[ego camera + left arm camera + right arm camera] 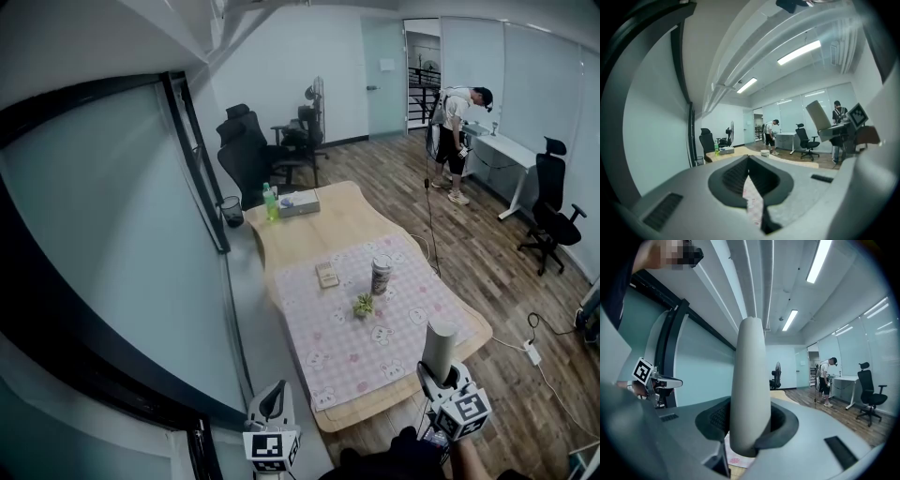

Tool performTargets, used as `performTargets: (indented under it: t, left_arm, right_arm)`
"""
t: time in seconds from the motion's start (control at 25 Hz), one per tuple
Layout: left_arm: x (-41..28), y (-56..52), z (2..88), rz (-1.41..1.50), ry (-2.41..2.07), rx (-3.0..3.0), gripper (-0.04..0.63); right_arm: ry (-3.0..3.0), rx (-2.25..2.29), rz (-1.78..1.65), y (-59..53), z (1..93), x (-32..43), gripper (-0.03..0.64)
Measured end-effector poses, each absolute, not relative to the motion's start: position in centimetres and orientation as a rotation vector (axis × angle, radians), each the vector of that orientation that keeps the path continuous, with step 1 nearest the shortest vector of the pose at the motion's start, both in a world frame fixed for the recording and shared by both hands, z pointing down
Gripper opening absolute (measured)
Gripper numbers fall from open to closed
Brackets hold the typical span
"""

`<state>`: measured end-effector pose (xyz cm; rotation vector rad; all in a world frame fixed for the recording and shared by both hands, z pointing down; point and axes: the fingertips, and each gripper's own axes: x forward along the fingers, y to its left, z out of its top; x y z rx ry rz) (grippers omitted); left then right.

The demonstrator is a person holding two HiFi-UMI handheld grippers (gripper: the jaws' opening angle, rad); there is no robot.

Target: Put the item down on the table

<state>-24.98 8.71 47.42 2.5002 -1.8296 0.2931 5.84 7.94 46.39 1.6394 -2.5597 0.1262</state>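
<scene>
Right gripper [747, 427]: grips pale grey cylinder [750, 380] between both jaws, upright, in the air over the near right edge of the counter [347, 211], clear of its surface. Left gripper [749, 173]: jaws narrow, nearly together, nothing between them; low at left, beside the counter. On pink checked cloth [356, 352]: patterned can [381, 275], small green plant [363, 305] just in front, flat box [326, 275] to the left.

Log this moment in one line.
right gripper: shut on grey cylinder, upright | left gripper: shut, empty | table: cylinder not yet down
</scene>
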Motion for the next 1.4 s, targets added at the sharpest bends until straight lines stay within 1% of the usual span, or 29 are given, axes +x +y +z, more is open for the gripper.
performTargets:
  t: [0.36,0.68,0.88,1.08,1.4]
  left_arm:
    - [-25.0,8.4,46.6,0.212,-1.814,2.506,0.002]
    - [-26.0,7.2,46.5,0.15,-1.913,2.395,0.002]
    - [-24.8,4.9,46.8,0.164,-1.932,2.371,0.0]
    - [-23.2,1.9,44.8,0.208,-1.98,2.355,0.001]
    - [-18.8,-5.7,42.2,0.329,-2.045,2.344,0.001]
  right_arm:
    - [-2.555,1.568,0.142,7.1,46.5,4.0,0.138]
    - [-2.589,1.515,0.187,4.7,46.4,3.6,0.138]
    - [-2.619,1.479,0.176,0.6,47.0,4.3,0.138]
    - [-2.698,1.449,0.192,-3.6,46.0,5.2,0.138]
    - [-2.778,1.455,0.352,-10.5,47.5,8.8,0.138]
